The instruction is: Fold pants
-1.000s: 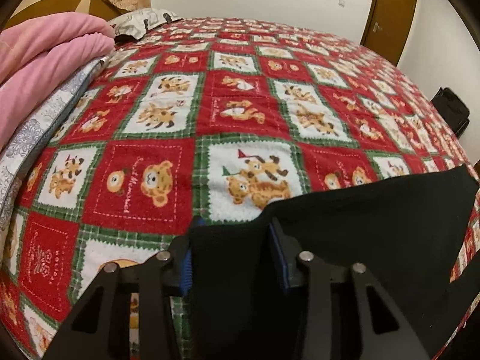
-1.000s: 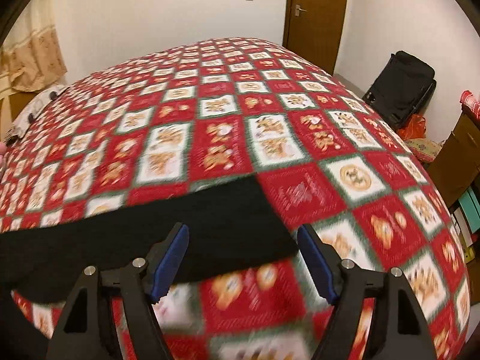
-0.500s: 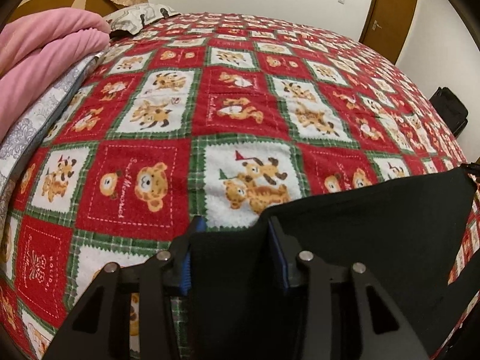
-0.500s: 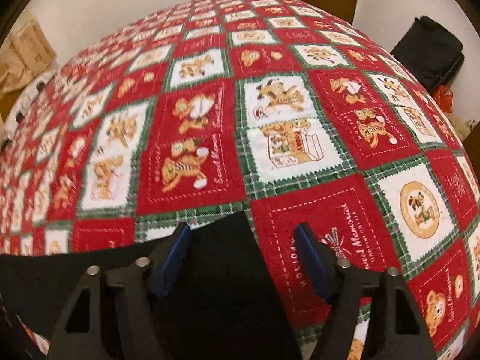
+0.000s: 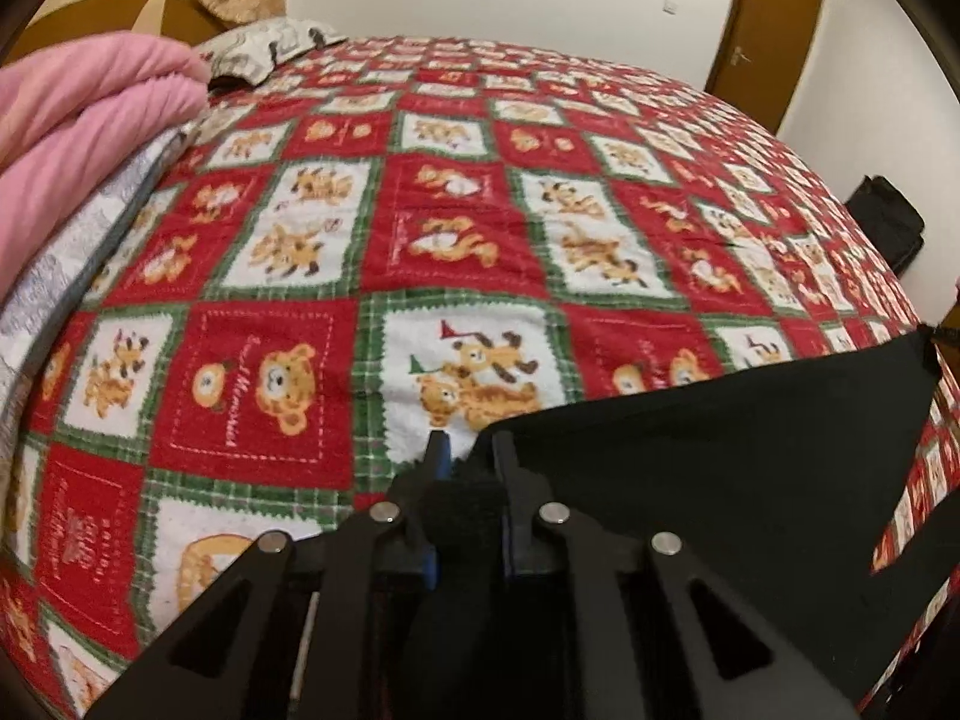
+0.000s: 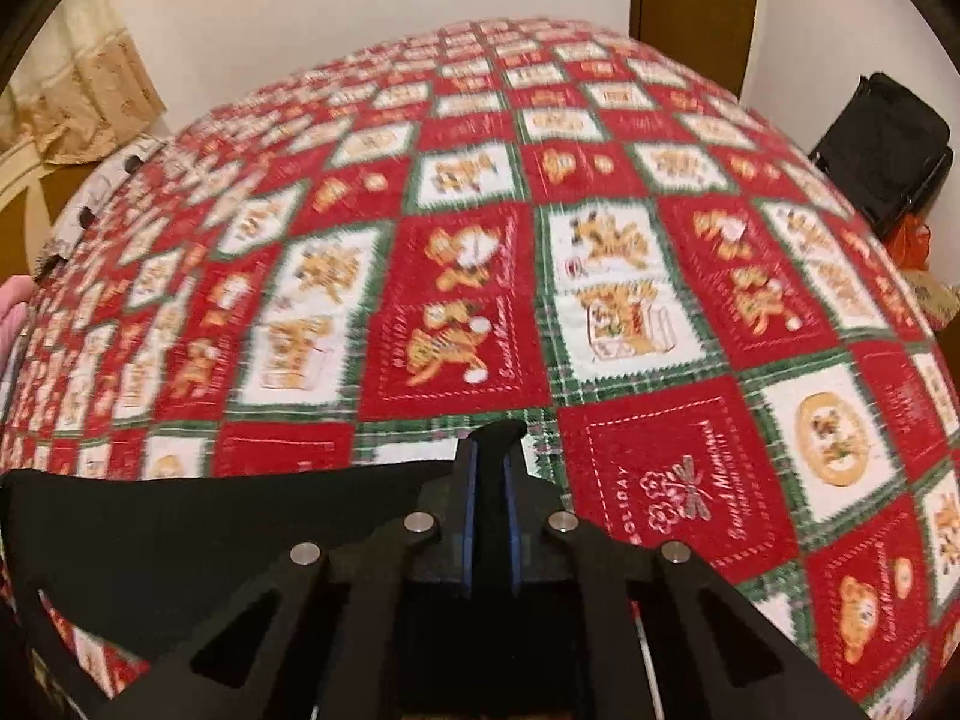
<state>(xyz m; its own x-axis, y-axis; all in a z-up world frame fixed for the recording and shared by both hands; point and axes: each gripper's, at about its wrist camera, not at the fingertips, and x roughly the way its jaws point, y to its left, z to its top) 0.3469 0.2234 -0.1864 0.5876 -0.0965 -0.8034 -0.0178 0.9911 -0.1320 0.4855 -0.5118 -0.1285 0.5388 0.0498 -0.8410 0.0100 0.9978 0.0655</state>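
Observation:
The black pants (image 5: 690,468) lie at the near edge of a bed with a red, green and white teddy-bear quilt (image 5: 456,228). My left gripper (image 5: 471,456) is shut on the pants' left corner, with cloth bunched between its blue pads. In the right wrist view the pants (image 6: 198,534) stretch to the left. My right gripper (image 6: 489,450) is shut on their right corner, with black cloth pinched between the pads. The cloth hangs taut between the two grippers, slightly above the quilt (image 6: 600,276).
A pink blanket (image 5: 78,138) over a grey patterned sheet is piled on the bed's left side, with a pillow (image 5: 264,48) at the far left. A black bag (image 6: 882,162) stands on the floor at the right, by a brown door (image 6: 690,6).
Both grippers have closed on the pants' corners; the right one was wide open a second ago and came down onto the corner. The pants' edge is now pulled taut.

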